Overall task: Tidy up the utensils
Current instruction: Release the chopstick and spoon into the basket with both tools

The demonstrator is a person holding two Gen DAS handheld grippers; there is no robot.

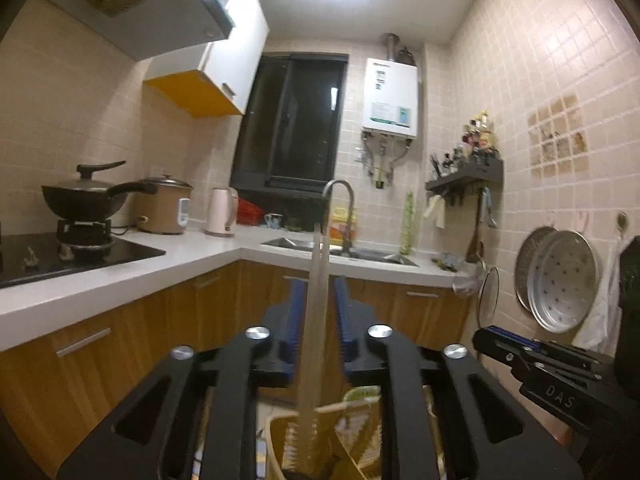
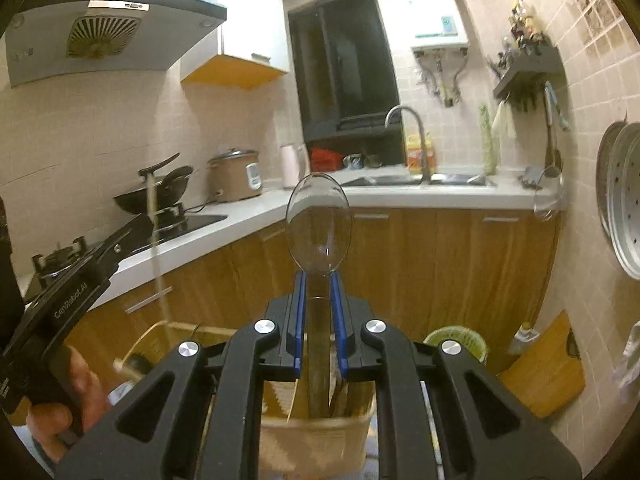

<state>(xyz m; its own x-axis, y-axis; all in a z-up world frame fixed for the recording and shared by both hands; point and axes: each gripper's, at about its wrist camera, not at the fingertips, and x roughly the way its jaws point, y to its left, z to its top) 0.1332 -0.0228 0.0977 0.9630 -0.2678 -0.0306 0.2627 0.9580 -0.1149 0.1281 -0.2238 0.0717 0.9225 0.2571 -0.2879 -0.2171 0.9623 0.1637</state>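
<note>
In the left wrist view a long pale utensil (image 1: 318, 320) stands upright between the blue pads of my left gripper (image 1: 319, 284). A thin gap shows on each side, so the gripper is open around it. The utensil's lower end sits in a beige utensil holder (image 1: 280, 432). In the right wrist view a clear plastic spoon (image 2: 319, 224) stands bowl up. Its handle runs down between the pads of my right gripper (image 2: 317, 276) into the holder (image 2: 312, 436); the pads stand just off the handle. A hand (image 2: 72, 380) holds the left gripper at the left edge.
A white L-shaped counter (image 1: 192, 256) carries a wok on a burner (image 1: 86, 200), a rice cooker (image 1: 164, 210), a kettle (image 1: 221, 212) and a sink with a tap (image 1: 340, 216). Metal trays (image 1: 560, 280) hang on the right wall. A green bin (image 2: 456, 340) and a board (image 2: 548, 364) stand on the floor.
</note>
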